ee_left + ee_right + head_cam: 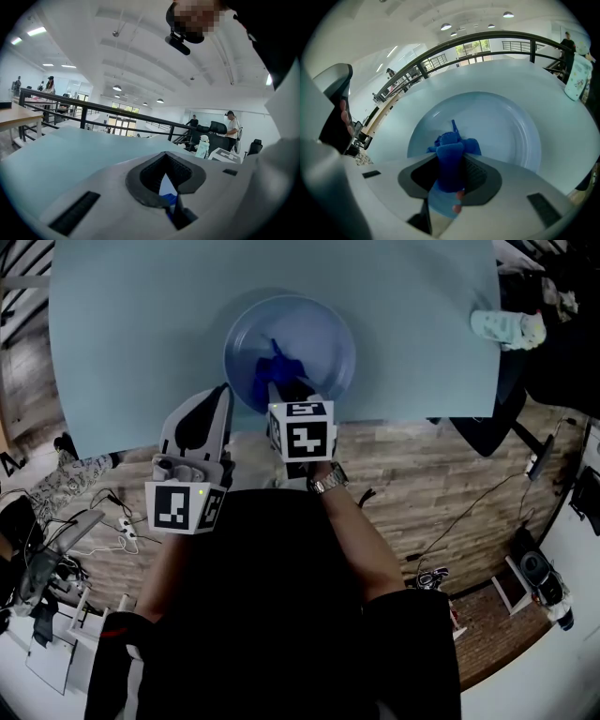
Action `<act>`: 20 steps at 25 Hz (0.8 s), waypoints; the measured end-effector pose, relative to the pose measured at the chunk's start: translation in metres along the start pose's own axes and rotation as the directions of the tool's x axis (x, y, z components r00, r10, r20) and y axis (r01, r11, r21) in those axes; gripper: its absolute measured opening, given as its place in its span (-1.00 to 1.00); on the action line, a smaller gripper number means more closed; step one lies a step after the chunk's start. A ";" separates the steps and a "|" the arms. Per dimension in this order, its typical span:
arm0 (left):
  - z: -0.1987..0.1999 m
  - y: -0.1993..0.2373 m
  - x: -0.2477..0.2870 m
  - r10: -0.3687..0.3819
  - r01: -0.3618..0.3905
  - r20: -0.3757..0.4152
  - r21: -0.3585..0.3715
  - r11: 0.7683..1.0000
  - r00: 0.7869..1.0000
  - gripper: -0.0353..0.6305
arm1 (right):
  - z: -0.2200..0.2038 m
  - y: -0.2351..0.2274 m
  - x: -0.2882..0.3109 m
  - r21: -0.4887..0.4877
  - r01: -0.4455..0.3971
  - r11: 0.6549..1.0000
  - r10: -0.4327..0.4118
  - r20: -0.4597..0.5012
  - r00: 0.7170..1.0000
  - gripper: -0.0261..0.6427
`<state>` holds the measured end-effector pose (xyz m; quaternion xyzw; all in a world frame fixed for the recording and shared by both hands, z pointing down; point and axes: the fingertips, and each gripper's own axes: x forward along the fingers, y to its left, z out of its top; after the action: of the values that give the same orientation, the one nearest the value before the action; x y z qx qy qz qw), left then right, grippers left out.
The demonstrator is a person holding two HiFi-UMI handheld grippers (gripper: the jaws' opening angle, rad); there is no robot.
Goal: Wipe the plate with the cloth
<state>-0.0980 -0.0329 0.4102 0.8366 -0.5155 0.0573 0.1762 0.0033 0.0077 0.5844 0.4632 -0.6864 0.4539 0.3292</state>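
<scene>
A pale blue plate [319, 324] sits on the light blue table [122, 334], close to its near edge. A crumpled blue cloth [279, 367] lies in the plate's near left part. My right gripper [281, 390] reaches over the near rim and is shut on the cloth [452, 150], pressing it on the plate [501, 126]. My left gripper [223, 395] is at the plate's left rim. Its jaws stand closed, with a thin pale blue sliver of the rim pinched between them in the left gripper view [168, 187].
A white bottle-like object [506, 327] stands at the table's far right edge, also seen as the white object [576, 75]. A dark chair [487, 427] is beside the right corner. Wooden floor with cables lies behind me. A black railing [93, 110] runs beyond the table.
</scene>
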 end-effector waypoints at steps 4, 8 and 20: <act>0.003 -0.008 0.008 -0.019 0.019 0.000 -0.001 1.000 1.000 -0.89 | 0.000 -0.011 -0.006 0.015 0.015 1.000 -0.015 0.000 1.000 -0.57; 0.004 -0.014 0.011 -0.036 0.036 -0.001 0.000 0.999 0.999 -0.89 | 0.000 -0.024 -0.011 0.038 0.036 0.999 -0.036 0.005 0.999 -0.57; 0.005 -0.033 0.018 -0.056 0.056 -0.004 0.005 0.998 0.998 -0.89 | -0.007 -0.054 -0.028 0.079 0.071 0.994 -0.072 0.008 0.997 -0.57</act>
<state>-0.0609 -0.0358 0.4029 0.8511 -0.4912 0.0554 0.1768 0.0641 0.0150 0.5797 0.5026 -0.6528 0.4659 0.3228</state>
